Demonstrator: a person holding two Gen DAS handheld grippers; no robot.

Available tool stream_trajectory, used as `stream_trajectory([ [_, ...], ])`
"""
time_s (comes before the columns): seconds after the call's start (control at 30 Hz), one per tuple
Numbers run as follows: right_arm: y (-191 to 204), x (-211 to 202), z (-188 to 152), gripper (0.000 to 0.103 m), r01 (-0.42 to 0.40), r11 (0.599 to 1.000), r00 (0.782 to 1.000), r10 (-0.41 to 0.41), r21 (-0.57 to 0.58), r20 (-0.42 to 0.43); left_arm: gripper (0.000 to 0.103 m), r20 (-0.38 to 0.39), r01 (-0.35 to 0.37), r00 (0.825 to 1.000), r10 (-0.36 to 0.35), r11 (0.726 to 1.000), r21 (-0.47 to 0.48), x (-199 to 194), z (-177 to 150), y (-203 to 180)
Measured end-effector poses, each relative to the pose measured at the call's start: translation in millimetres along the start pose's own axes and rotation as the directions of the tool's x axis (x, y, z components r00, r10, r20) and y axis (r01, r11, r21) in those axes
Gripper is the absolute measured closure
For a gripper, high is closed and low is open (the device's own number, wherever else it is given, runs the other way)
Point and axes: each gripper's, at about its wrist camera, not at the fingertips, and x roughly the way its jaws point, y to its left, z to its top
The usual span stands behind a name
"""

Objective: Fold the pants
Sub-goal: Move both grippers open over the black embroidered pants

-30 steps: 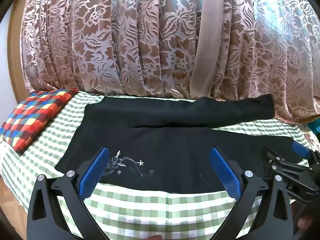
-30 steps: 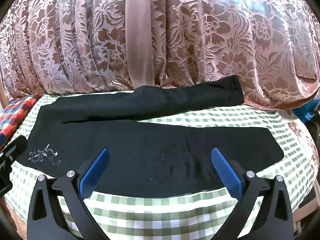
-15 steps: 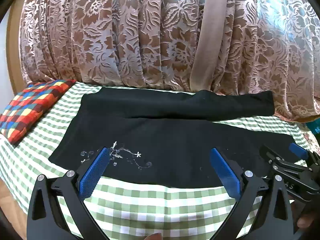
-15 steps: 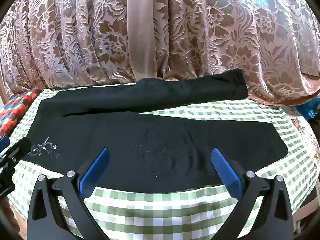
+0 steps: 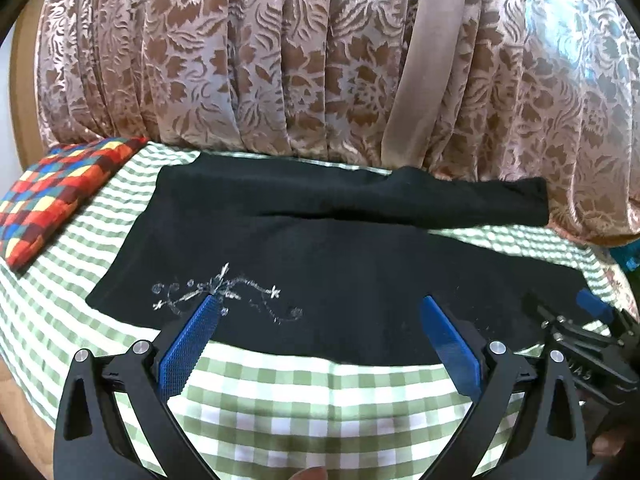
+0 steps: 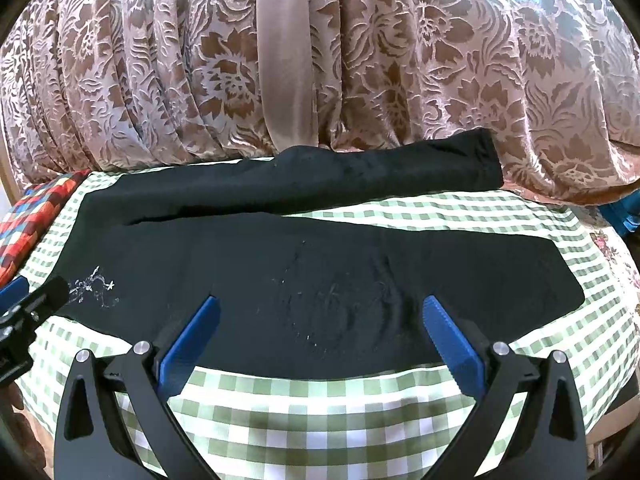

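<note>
Right, the black pants point(image 5: 340, 280) lie flat on the checked cloth point(image 5: 312, 400), 2 legs apart. Both my left gripper point(image 5: 316, 320) and right gripper point(image 6: 318, 320) hang spread, empty. Soft, limp fabric; I'd pinch the near hem edge.

left gripper point(image 5: 316, 306): jaws spread wide, holding nothing, level | right gripper point(image 6: 318, 306): jaws spread wide, holding nothing, level | the two side by side, left's tip showing in the right view
</note>
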Motion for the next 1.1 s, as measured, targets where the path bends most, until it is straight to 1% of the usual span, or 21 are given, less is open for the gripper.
stream_trajectory([
  [0.07, -1, 1, -1, 0.002, -0.002, 1.0, 1.0, 0.002, 0.004, -0.004, 0.003, -0.007, -0.016, 1.0, 0.016, 1.0, 0.008, 1, -2, 1],
  [0.17, 0, 2, -2, 0.002, -0.005, 1.0, 1.0, 0.005, 0.002, -0.01, 0.003, 0.005, -0.053, 0.999, 0.053, 0.999, 0.008, 0, -4, 4],
  [0.33, 1, 1, -3, 0.002, -0.007, 1.0, 1.0, 0.007, -0.001, -0.012, 0.003, -0.001, -0.064, 0.998, 0.064, 0.998, -0.002, 0, -3, 9],
  [0.43, 3, 2, -5, 0.002, -0.007, 1.0, 1.0, 0.007, -0.005, -0.016, 0.003, -0.015, -0.058, 0.998, 0.057, 0.998, -0.014, 1, -4, 14],
  [0.63, 4, 2, -7, 0.002, -0.009, 1.0, 1.0, 0.008, -0.011, -0.019, 0.003, -0.025, -0.074, 0.997, 0.073, 0.997, -0.032, 1, -7, 20],
  [0.7, 5, 2, -7, 0.002, -0.009, 1.0, 1.0, 0.009, -0.013, -0.019, 0.003, -0.032, -0.066, 0.997, 0.065, 0.997, -0.042, 2, -7, 23],
  [0.83, 6, 3, -9, 0.002, -0.009, 1.0, 1.0, 0.008, -0.013, -0.022, 0.003, -0.035, -0.072, 0.997, 0.07, 0.996, -0.054, 3, -8, 28],
  [1.0, 6, 5, -10, 0.002, -0.009, 1.0, 0.999, 0.009, -0.012, -0.032, 0.003, -0.042, -0.06, 0.997, 0.058, 0.997, -0.058, 5, -9, 30],
  [1.1, 6, 7, -11, 0.002, -0.01, 1.0, 0.999, 0.01, -0.01, -0.038, 0.003, -0.061, -0.047, 0.997, 0.043, 0.997, -0.062, 9, -11, 32],
])
